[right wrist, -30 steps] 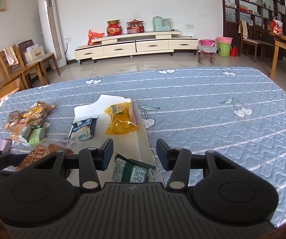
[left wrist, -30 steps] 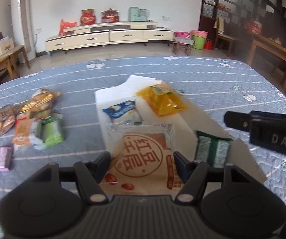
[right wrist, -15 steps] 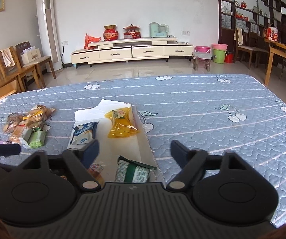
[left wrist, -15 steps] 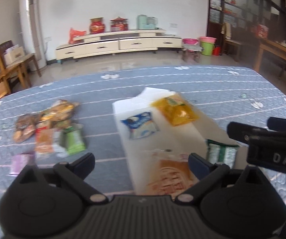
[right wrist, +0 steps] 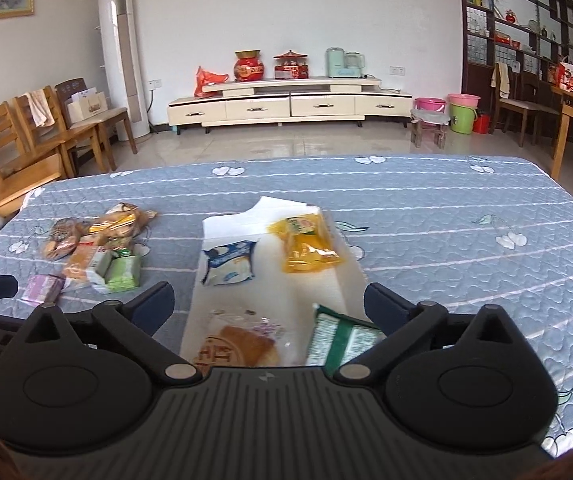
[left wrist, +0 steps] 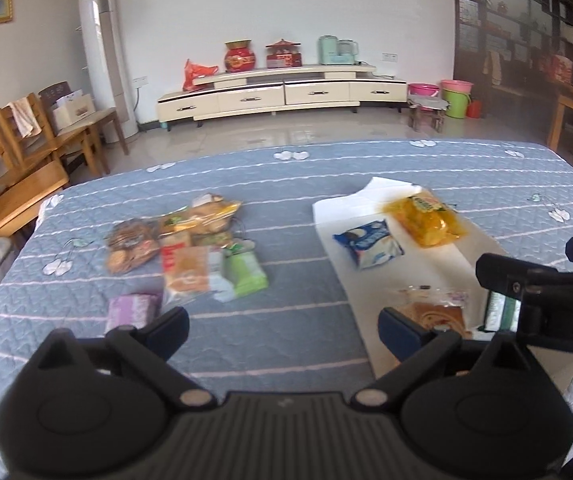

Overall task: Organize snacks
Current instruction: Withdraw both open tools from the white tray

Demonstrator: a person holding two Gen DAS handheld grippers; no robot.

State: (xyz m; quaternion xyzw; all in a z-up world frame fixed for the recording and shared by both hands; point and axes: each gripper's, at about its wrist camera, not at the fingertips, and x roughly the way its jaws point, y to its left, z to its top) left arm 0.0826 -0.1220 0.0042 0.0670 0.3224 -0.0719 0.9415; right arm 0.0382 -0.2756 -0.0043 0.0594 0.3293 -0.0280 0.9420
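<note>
left gripper [left wrist: 282, 328]: jaws spread wide after just opening, nothing between them, over bare quilt left of white sheet [right wrist: 270, 280] | right gripper [right wrist: 268, 300]: jaws wide after just opening, empty, above sheet's near end | on sheet: red-bean bun [right wrist: 238, 346] and green packet [right wrist: 342, 338] near end; blue packet [right wrist: 228, 262], yellow packet [right wrist: 306, 244] farther | loose snack pile [right wrist: 94, 252]: left of sheet

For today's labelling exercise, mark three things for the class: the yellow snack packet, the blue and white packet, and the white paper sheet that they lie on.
yellow snack packet [right wrist: 305, 245], right wrist view, middle of its wrapper.
blue and white packet [right wrist: 228, 262], right wrist view, centre of its face.
white paper sheet [right wrist: 226, 226], right wrist view, bare far corner.
</note>
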